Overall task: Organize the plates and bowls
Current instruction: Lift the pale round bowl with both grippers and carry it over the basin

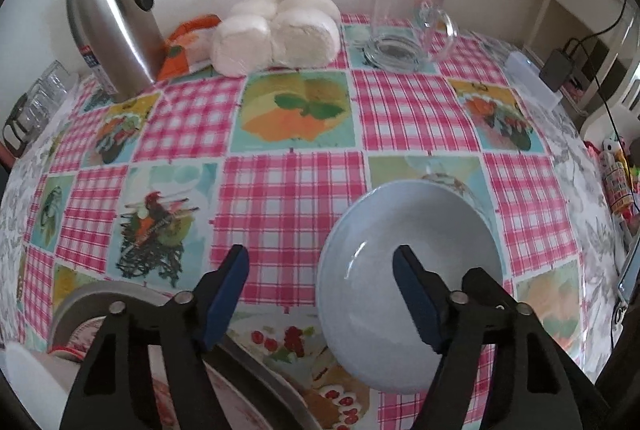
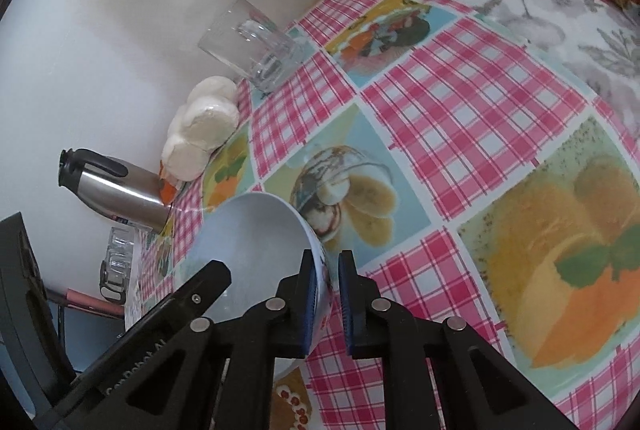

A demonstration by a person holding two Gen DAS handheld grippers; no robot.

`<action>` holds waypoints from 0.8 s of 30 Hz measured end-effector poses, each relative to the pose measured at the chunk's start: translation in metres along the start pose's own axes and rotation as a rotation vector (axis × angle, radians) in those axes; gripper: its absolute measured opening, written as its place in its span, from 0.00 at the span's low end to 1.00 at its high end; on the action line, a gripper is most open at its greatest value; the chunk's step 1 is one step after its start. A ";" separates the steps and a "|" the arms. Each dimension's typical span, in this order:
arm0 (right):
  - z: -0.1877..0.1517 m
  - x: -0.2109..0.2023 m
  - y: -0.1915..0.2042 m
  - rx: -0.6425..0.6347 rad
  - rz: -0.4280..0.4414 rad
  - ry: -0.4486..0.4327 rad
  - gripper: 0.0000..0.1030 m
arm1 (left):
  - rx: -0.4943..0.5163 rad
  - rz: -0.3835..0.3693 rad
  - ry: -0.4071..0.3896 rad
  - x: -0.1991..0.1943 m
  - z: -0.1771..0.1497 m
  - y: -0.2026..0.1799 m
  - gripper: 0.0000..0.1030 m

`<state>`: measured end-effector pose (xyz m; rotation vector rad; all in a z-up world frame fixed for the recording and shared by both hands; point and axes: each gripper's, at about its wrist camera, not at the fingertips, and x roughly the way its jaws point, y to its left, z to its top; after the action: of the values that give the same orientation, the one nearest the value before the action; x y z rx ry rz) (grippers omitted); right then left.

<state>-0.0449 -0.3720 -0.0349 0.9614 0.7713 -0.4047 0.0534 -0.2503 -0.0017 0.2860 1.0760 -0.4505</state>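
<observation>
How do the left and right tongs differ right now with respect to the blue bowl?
The left tongs are spread wide open, one pad over the blue bowl and one outside it, not closed on the rim; the right tongs are nearly closed, straddling the bowl's rim, one pad inside, one outside. Whether the right tongs actually clamp it is unclear. Both share black arms and blue pads, and both work at the same bowl.

bowls: 1 (image 1: pixel 404 282) | thermos jugs: 1 (image 1: pixel 108 22) | glass mugs: 1 (image 1: pixel 404 18) | wrapped white rolls: 4 (image 1: pixel 276 34) (one pack)
</observation>
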 end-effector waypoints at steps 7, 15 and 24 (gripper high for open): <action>-0.001 0.007 -0.010 0.025 -0.004 0.031 0.13 | 0.015 -0.028 0.025 0.011 -0.003 -0.004 0.50; -0.003 0.011 -0.012 0.023 0.012 0.038 0.14 | 0.024 -0.092 0.035 0.015 -0.006 -0.010 0.27; -0.005 0.022 -0.004 0.016 0.043 0.057 0.14 | -0.006 -0.113 0.047 0.016 -0.005 -0.003 0.23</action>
<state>-0.0353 -0.3692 -0.0552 1.0061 0.7986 -0.3475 0.0549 -0.2540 -0.0184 0.2321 1.1426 -0.5443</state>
